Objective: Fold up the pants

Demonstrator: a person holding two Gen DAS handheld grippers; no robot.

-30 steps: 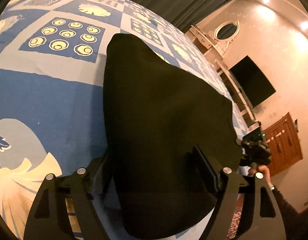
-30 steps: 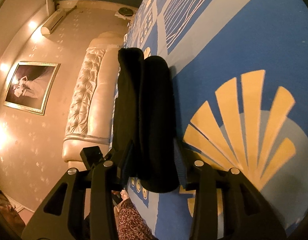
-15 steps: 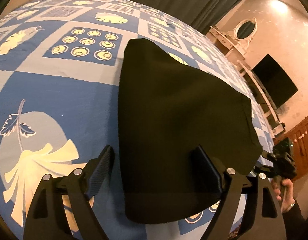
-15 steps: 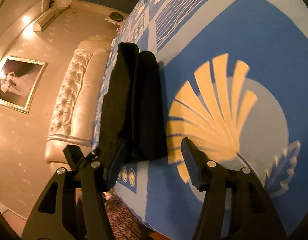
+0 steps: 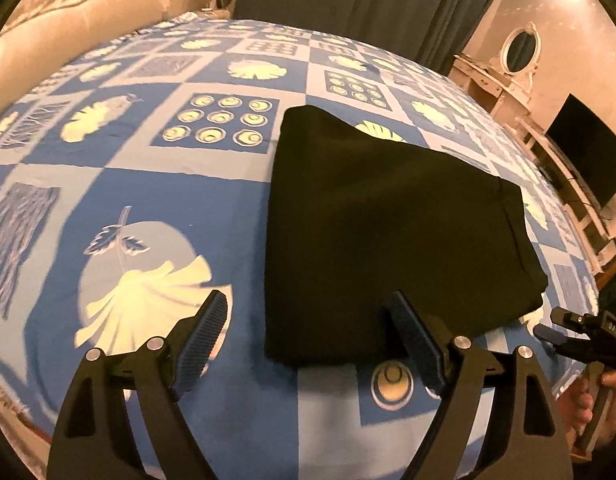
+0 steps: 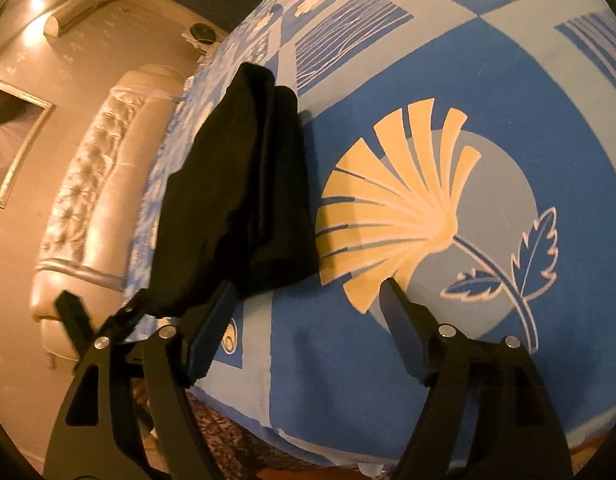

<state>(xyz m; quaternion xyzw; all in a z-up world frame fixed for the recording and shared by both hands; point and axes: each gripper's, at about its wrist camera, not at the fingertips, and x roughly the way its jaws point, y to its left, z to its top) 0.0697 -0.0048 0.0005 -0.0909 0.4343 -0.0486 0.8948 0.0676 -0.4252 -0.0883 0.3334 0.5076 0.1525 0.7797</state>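
The black pants [image 5: 379, 224] lie folded into a compact stack on the blue patterned bedspread [image 5: 148, 184]. My left gripper [image 5: 308, 316] is open and empty, just short of the stack's near edge. In the right wrist view the folded pants [image 6: 244, 200] lie left of centre, seen edge-on with their layers showing. My right gripper [image 6: 308, 300] is open and empty, beside the stack's near end, and it also shows at the right edge of the left wrist view [image 5: 579, 336].
A cream tufted headboard [image 6: 92, 200] stands beyond the bed. A dresser with an oval mirror [image 5: 519, 48] and a dark TV [image 5: 587, 160] stand along the far wall. The bed's near edge [image 6: 268, 420] drops off below my right gripper.
Both grippers have opened, let go of the pants and pulled back. The folded stack now rests on the bedspread.
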